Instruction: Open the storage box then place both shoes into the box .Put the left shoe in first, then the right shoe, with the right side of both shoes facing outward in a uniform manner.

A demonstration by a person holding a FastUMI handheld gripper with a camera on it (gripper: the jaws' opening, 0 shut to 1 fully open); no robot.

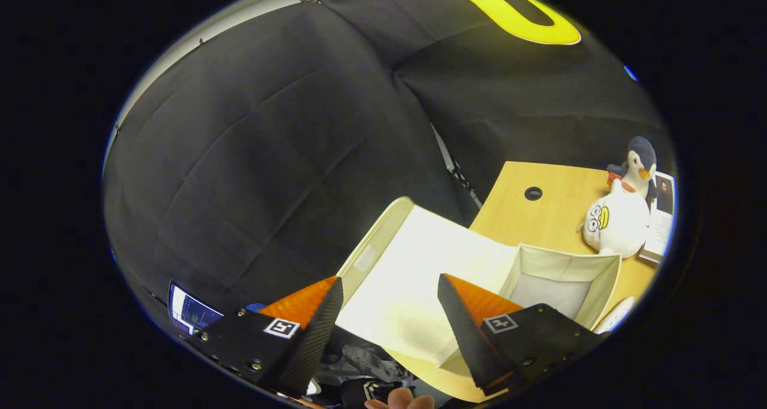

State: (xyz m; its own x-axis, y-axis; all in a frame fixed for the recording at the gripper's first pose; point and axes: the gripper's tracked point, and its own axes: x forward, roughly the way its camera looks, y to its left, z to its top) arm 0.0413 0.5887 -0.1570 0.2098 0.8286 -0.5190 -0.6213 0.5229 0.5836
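Note:
The cream fabric storage box (593,301) stands on the wooden table, its lid (419,277) swung up and back so the inside is exposed. My gripper (389,286) hangs open in front of the raised lid, with the lid's pale inner face showing between the two fingers. Neither finger presses on anything. The right finger (467,319) covers the box's near left corner. The grey bottom of the box (548,295) shows beyond that finger, and nothing lies on the part I can see. Dark shoe-like shapes (371,361) lie low between the fingers, too dim to tell apart.
A white plush toy (617,223) and a penguin plush (638,166) sit on the table (539,217) beyond the box, beside a printed card (662,217). A small lit screen (189,313) is left of the left finger. Fingertips of a hand (401,402) show below the gripper.

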